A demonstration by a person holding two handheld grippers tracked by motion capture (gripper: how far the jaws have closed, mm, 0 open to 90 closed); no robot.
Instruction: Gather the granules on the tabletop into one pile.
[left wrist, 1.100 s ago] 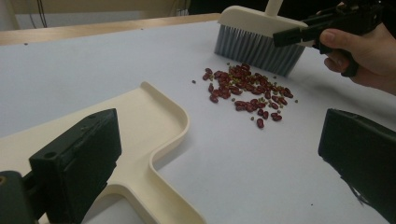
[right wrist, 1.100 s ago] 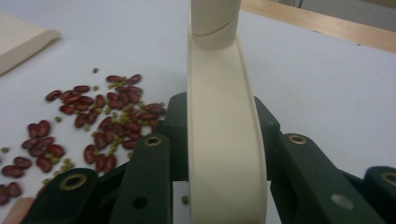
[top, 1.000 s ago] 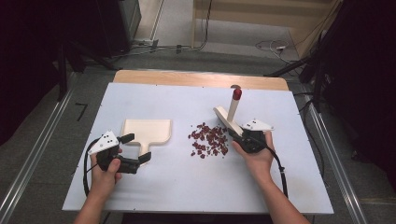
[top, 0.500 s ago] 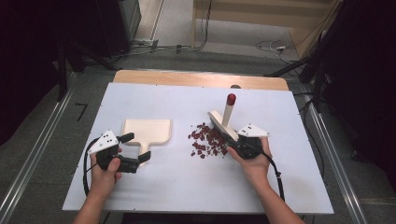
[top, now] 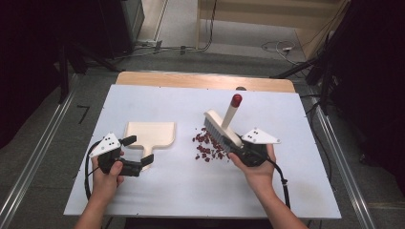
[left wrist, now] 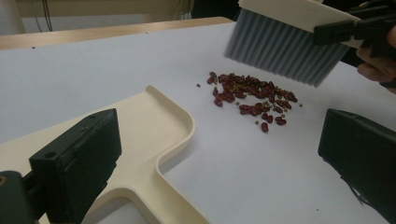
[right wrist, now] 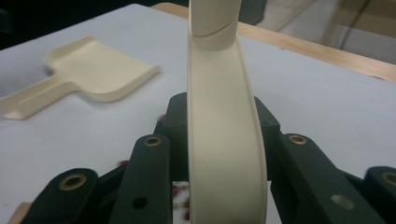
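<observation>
1. the right gripper, held in the person's right hand, has its two black jaws pressed against the sides of a cream plastic hand brush with grey bristles and a red-tipped handle.
2. in the right gripper view the cream back of the brush runs up the middle, with a black jaw tight on each side of it.
3. in the high view the brush leans, its red tip pointing up and away from the person and its bristle head low, over the far right edge of a small heap of dark red beans on the white tabletop.
4. in the left gripper view the grey bristles hang just above the bean heap; whether the bristle tips touch any bean cannot be told.
5. the left gripper, in the person's left hand, has its jaws spread wide on either side of the handle of a cream plastic dustpan, and the pads do not press on it.
6. in the left gripper view one jaw sits over the dustpan handle at the lower left and the other stands well apart at the right edge.
7. the dustpan lies flat on the tabletop, left of the beans and apart from them, its wide mouth facing away from the person.
</observation>
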